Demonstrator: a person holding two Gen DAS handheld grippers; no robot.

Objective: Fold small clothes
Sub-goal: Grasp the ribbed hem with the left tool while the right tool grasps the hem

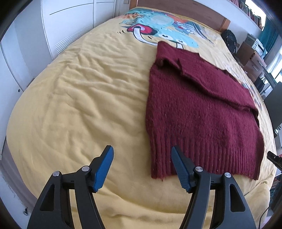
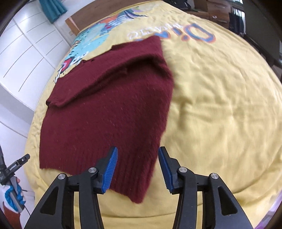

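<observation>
A dark red knitted sweater (image 1: 199, 105) lies on the yellow bedspread (image 1: 88, 105), its sleeves folded in over the body and its ribbed hem nearest me. My left gripper (image 1: 141, 155) is open and empty, just left of the hem's near left corner. In the right wrist view the sweater (image 2: 109, 112) fills the middle. My right gripper (image 2: 138, 155) is open over the hem's near right corner, with the knit between its fingers but not pinched.
The bedspread (image 2: 220, 105) has a colourful print at the far end. White wardrobe doors (image 1: 35, 35) stand to the left. A wooden headboard (image 1: 185, 8) is at the back, and shelves and boxes (image 1: 252, 51) at the right.
</observation>
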